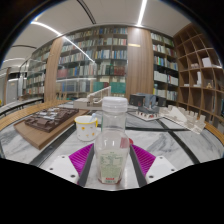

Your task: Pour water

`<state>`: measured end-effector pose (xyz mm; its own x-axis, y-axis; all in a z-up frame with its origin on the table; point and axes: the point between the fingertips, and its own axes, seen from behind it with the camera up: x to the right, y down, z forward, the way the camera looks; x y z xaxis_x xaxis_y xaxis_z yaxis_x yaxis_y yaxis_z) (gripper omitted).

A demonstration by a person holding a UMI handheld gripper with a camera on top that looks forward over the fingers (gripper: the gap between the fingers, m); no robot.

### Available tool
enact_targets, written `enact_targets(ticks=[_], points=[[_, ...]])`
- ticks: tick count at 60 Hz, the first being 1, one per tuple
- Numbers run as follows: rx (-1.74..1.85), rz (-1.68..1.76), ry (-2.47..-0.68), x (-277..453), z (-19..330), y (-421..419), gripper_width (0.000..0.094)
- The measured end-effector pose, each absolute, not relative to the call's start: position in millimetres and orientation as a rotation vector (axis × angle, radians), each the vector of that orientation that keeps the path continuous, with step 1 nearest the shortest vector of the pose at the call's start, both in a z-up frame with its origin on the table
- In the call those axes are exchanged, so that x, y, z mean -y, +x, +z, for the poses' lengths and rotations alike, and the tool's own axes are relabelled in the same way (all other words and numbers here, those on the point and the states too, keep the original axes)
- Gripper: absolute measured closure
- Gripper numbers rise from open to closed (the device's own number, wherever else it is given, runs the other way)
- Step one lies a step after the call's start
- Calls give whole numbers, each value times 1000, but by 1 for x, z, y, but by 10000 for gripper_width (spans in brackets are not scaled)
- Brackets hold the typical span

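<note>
Tall bookshelves (pixel 105 55) line the far wall. On the marble-patterned table (pixel 185 143) lie a brown architectural model (pixel 45 124) and white building models (pixel 150 108) farther back.

Clear bottle (pixel 113 140) upright, white cap, on marble table beside lidded cup (pixel 88 127).

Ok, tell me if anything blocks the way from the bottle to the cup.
Nothing visible does. The bottle stands between the gripper fingers, and the cup sits just beyond it, slightly to its left, on the table. The pictures do not show whether bottle and cup touch.
</note>
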<state>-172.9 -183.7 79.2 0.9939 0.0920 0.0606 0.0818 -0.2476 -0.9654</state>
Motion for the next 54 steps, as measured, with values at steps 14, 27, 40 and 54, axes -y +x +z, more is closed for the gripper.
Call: enact_targets(ticks=[14,27,40,54], points=[[101,6,-1811,178,83,-172,520],[92,-255,-1781,160,118,-98,533],[297,-819,-1644,93,203,-2,534],[796,-1294,-1220,18,301,-70,535]])
